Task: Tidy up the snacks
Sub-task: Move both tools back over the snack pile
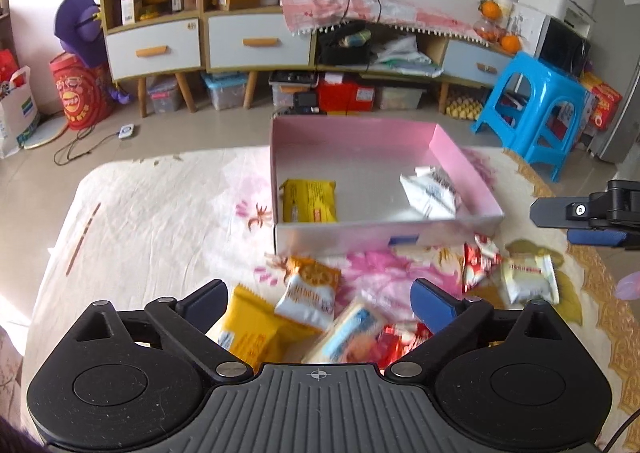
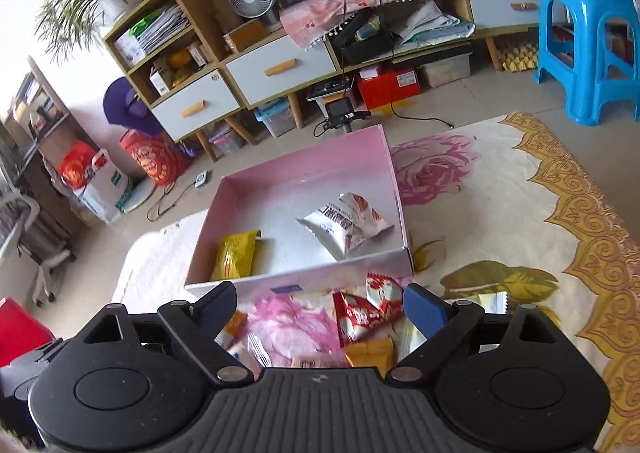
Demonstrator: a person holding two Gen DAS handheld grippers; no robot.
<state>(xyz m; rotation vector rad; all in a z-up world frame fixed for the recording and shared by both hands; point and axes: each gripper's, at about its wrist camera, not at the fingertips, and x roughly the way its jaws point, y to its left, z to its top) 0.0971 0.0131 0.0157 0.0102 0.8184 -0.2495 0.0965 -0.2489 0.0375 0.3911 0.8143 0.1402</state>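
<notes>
A pink open box (image 1: 464, 157) (image 2: 394, 173) sits on the flowered cloth. Inside lie a yellow snack pack (image 1: 308, 199) (image 2: 236, 255) at the left and a white snack pack (image 1: 430, 189) (image 2: 346, 225) at the right. Several loose packs lie in front of the box: a white-and-orange one (image 1: 308, 291), a yellow one (image 1: 252, 327), red ones (image 1: 478, 265) (image 2: 370, 311) and a pale one (image 1: 528, 279). My left gripper (image 1: 320, 299) hangs open over this pile, nothing between its fingers. My right gripper (image 2: 320, 307) is open above the red packs, and shows at the right edge (image 1: 588, 215) of the left wrist view.
The cloth-covered table (image 1: 152, 221) ends just beyond the box. Behind it stand a low cabinet with drawers (image 1: 260, 41), storage bins on the floor, and a blue plastic stool (image 1: 536, 109) (image 2: 592, 45) at the right. A thin stick (image 1: 83, 239) lies on the cloth at the left.
</notes>
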